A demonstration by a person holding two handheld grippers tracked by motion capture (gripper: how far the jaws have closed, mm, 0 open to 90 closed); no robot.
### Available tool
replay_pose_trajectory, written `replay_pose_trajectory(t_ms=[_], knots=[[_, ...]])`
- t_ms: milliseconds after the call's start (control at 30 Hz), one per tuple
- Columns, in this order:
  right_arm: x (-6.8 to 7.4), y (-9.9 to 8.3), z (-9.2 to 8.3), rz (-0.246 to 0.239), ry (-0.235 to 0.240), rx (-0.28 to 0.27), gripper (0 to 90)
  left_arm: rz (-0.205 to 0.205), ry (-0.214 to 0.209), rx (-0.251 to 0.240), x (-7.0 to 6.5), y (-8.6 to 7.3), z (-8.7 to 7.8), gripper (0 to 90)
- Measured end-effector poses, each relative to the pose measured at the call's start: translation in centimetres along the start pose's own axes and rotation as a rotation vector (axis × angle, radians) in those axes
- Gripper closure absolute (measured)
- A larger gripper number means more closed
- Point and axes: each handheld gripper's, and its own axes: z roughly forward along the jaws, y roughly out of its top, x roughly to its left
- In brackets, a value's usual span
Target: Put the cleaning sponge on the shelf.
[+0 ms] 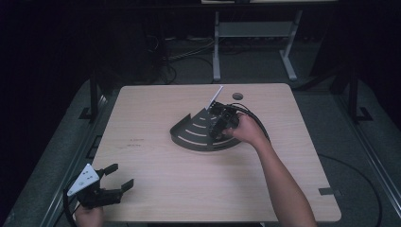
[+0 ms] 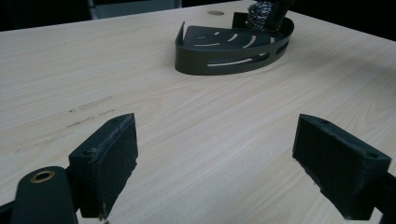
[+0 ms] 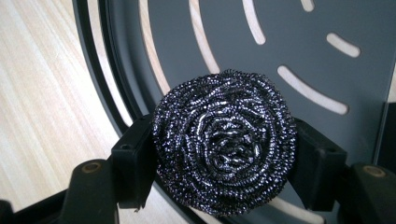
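Right gripper (image 3: 224,158) clamping coiled steel-wool scourer (image 3: 225,148), over slotted black tray (image 3: 299,42), left gripper (image 2: 215,163) spread.

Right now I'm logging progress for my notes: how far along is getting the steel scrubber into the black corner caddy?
Done: the steel scrubber is picked up, clamped between the right claw's jaws. In hand: that claw holds it over the slotted floor of the black corner caddy; whether it touches the floor I cannot tell. Left: letting go and pulling the hand back. The left claw sits open near the table's near-left corner, holding nothing.

High view overhead, gripper views low, sharing slotted tray (image 1: 198,137)
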Motion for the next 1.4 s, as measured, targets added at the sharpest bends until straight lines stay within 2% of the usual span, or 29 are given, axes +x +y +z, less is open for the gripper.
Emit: replay_pose_trajectory(t_ms=[333, 733, 1400], knots=[[-0.2, 1.0, 1.5, 0.004, -0.012, 0.026, 31.9, 0.001, -0.001, -0.001, 0.1, 0.0, -0.1, 13.3], [-0.5, 1.3, 3.2, 0.023, -0.021, 0.054, 31.7, 0.0, -0.001, -0.001, 0.0, 0.0, -0.1, 13.3], [-0.7, 0.9, 4.0, 0.043, -0.016, 0.057, 29.9, 0.002, -0.001, 0.002, 0.0, 0.1, 0.1, 13.3]])
